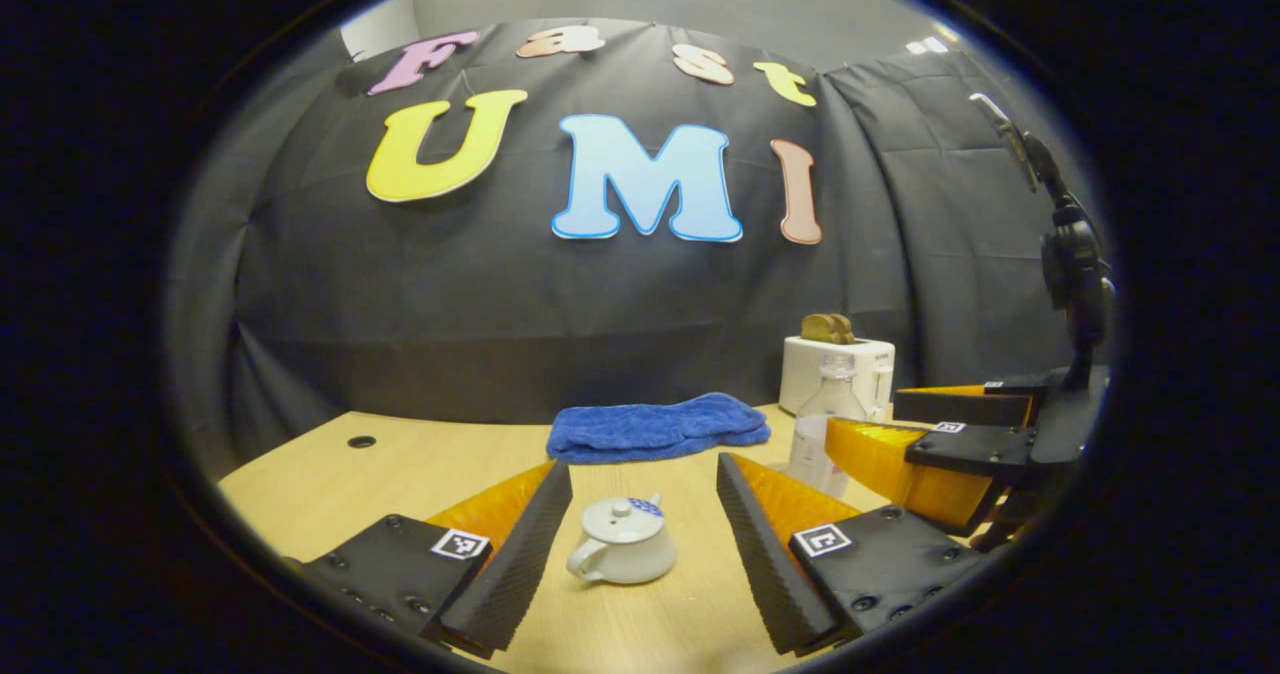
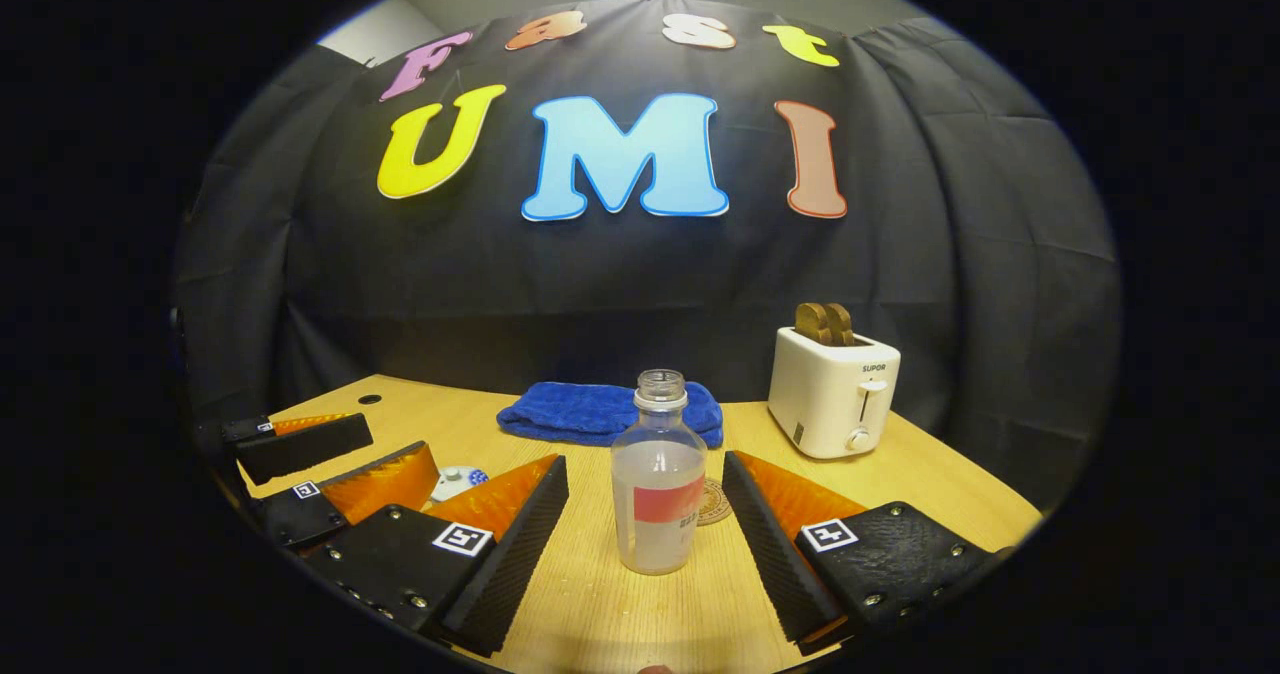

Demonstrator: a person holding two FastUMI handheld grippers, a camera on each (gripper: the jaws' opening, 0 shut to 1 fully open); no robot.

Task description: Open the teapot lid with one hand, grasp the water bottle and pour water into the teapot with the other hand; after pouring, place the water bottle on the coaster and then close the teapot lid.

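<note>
You are holding the left hand-held gripper (image 1: 645,529) apart around the teapot (image 1: 622,544), lid (image 1: 622,519) still on. Your right hand-held gripper (image 2: 645,524) is standing apart around the water bottle (image 2: 658,489), the coaster (image 2: 713,502) just behind the bottle. Nothing is done yet.

A blue towel (image 2: 608,413) lies crumpled on the wooden tabletop (image 2: 940,494), straight ahead beyond the tongs. Right of them stands a white toaster (image 2: 833,394), two brown slices (image 2: 825,323) poking up.
</note>
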